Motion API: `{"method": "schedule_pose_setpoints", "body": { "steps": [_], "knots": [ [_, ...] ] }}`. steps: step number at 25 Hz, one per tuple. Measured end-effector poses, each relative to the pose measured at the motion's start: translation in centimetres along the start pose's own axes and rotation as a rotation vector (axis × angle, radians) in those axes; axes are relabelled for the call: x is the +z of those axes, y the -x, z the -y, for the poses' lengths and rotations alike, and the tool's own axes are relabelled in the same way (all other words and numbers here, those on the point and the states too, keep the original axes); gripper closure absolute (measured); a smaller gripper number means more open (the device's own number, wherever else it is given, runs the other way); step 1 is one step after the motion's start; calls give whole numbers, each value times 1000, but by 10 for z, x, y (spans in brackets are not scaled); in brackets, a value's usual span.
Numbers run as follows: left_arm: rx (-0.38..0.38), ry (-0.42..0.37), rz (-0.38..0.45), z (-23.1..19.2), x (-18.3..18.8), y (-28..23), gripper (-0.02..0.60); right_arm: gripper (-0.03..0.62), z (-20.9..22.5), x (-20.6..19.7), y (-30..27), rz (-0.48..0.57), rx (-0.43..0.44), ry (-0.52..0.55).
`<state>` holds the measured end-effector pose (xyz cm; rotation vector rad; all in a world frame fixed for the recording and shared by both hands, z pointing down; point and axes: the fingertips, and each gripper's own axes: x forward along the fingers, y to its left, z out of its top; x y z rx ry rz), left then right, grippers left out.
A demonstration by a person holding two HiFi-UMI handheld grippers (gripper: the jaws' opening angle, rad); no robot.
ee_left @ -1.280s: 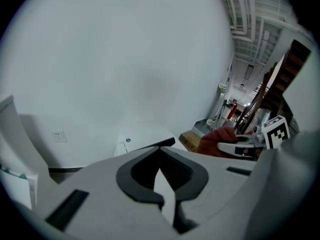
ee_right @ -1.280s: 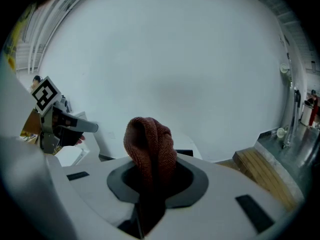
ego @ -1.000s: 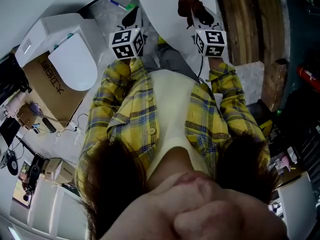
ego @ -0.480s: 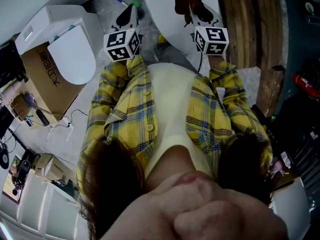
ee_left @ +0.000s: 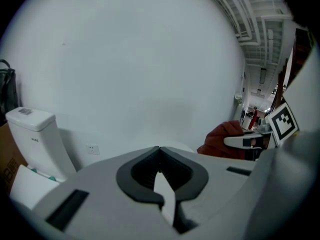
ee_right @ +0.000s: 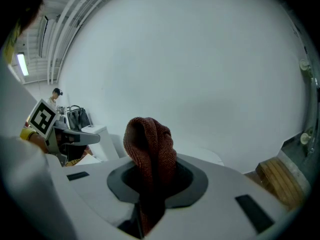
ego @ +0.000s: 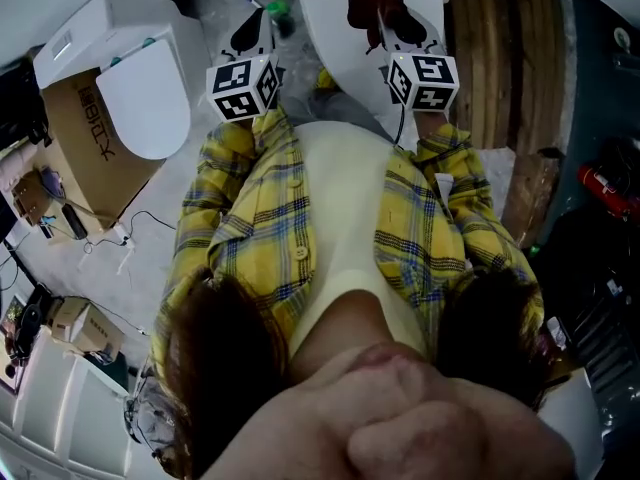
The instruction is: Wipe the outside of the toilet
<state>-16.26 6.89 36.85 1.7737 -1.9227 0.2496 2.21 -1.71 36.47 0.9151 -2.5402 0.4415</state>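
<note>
The right gripper (ee_right: 152, 171) has its jaws pinching a rust-red knitted cloth (ee_right: 150, 139), whose bunched end stands up past the tips. The left gripper (ee_left: 159, 156) has its jaws pressed together with nothing between them. I hold the cloth only by a narrow fold, so I judge a hard drag across the porcelain could pull it free, or bring my bare jaw tips onto the glaze. My left gripper, close beside, could knock the rim or snag the cloth. The toilet (ego: 335, 43) lies just ahead of and below both grippers: white, smooth, rounded, with no marks I can make out. A second toilet (ego: 140, 78) stands well apart to my left, by a cardboard box (ego: 85, 153).
</note>
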Motion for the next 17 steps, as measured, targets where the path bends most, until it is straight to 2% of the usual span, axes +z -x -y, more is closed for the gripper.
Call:
{"method": "schedule_pose_setpoints", "body": {
  "steps": [17],
  "knots": [
    [80, 35, 34, -32, 8, 15, 574, 513, -33, 13, -20, -8, 69, 35]
  ]
}}
